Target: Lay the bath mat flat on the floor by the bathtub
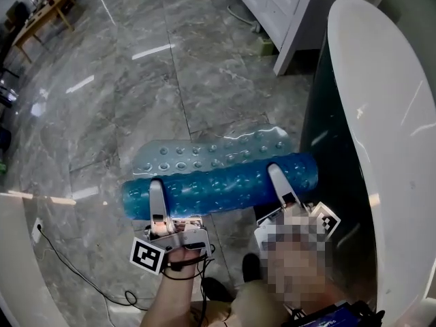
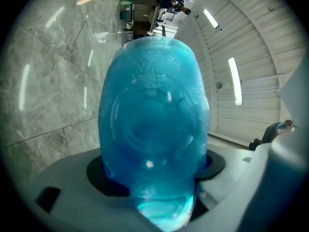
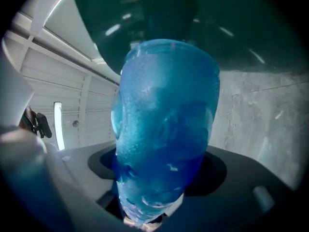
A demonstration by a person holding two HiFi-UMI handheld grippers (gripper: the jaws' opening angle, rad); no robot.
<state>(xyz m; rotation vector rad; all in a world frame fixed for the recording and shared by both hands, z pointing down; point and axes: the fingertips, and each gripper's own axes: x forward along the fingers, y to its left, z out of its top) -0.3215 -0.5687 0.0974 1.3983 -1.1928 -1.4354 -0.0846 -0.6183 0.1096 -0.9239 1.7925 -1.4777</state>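
Observation:
The bath mat (image 1: 218,182) is translucent blue with round suction cups, mostly rolled into a thick tube held crosswise above the floor. A loose flap (image 1: 211,148) of it spreads out beyond the roll. My left gripper (image 1: 157,195) is shut on the roll's left part and my right gripper (image 1: 277,181) on its right part, one finger of each lying over the top. The blue mat (image 2: 154,120) fills the middle of the left gripper view, and the mat (image 3: 164,124) does the same in the right gripper view, hiding the fingertips.
The white bathtub (image 1: 388,114) runs along the right, its dark side next to the roll's right end. A white cabinet (image 1: 286,5) stands at the back. Grey marble floor (image 1: 136,94) stretches left; a black cable (image 1: 75,264) lies at lower left.

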